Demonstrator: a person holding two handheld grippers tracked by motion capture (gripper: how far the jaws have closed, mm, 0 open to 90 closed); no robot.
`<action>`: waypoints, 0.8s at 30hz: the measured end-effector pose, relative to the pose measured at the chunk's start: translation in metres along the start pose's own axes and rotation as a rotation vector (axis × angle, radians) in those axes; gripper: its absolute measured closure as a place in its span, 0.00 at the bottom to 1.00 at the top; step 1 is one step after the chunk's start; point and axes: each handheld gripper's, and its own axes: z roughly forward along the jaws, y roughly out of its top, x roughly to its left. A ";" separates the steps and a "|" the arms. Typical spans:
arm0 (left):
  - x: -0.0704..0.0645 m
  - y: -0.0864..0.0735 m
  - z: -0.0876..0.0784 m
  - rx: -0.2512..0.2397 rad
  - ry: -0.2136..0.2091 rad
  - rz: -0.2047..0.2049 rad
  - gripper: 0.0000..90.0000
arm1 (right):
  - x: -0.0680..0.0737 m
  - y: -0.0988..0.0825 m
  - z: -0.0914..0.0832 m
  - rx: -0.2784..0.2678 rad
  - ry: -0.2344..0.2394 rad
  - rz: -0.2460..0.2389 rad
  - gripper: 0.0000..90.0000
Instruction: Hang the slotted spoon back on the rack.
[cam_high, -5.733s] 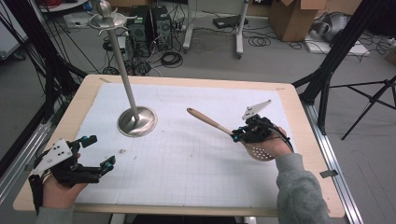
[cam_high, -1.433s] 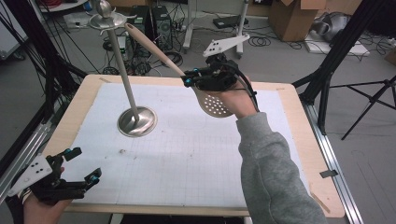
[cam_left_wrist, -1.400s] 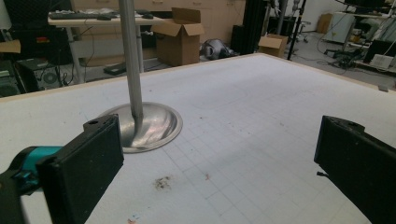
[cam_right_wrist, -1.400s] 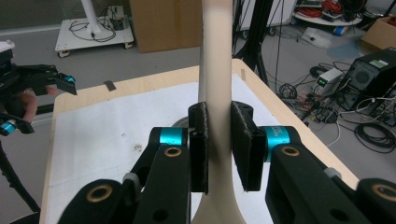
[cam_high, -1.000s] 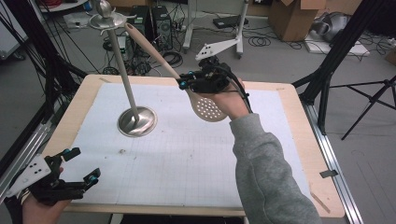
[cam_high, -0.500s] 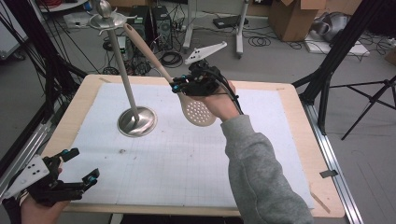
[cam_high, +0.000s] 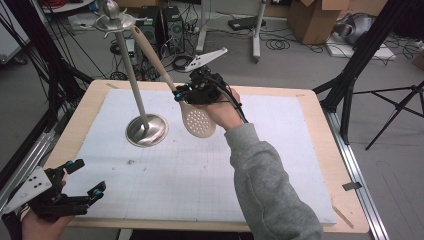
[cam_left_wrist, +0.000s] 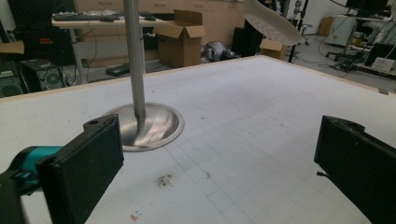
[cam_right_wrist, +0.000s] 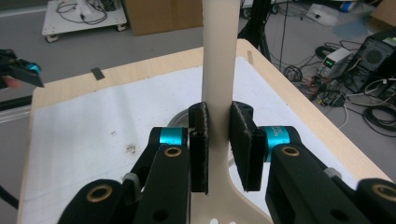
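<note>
High view shows my right gripper (cam_high: 184, 95) clenched on the slotted spoon (cam_high: 199, 121); since a second ago I moved it left, handle tip now near the stand's hooks (cam_high: 116, 21), ready for hanging; my left gripper (cam_high: 85, 177) rests released

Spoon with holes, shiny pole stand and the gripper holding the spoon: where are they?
Slotted spoon (cam_high: 199, 122), high view, on its holed bowl.
Metal stand (cam_high: 146, 130), high view, on its round base.
Right gripper (cam_right_wrist: 218, 140), right gripper view, between its fingertips.
</note>
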 end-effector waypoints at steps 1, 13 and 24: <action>0.000 0.000 -0.001 -0.003 0.000 -0.001 0.02 | 0.000 0.000 0.003 0.005 -0.007 0.003 0.87; 0.000 -0.001 -0.004 -0.003 0.007 -0.004 0.02 | 0.000 0.001 0.021 0.000 -0.006 0.015 0.87; 0.000 -0.001 -0.007 -0.005 0.010 -0.004 0.02 | 0.002 0.003 0.036 -0.005 0.012 0.030 0.87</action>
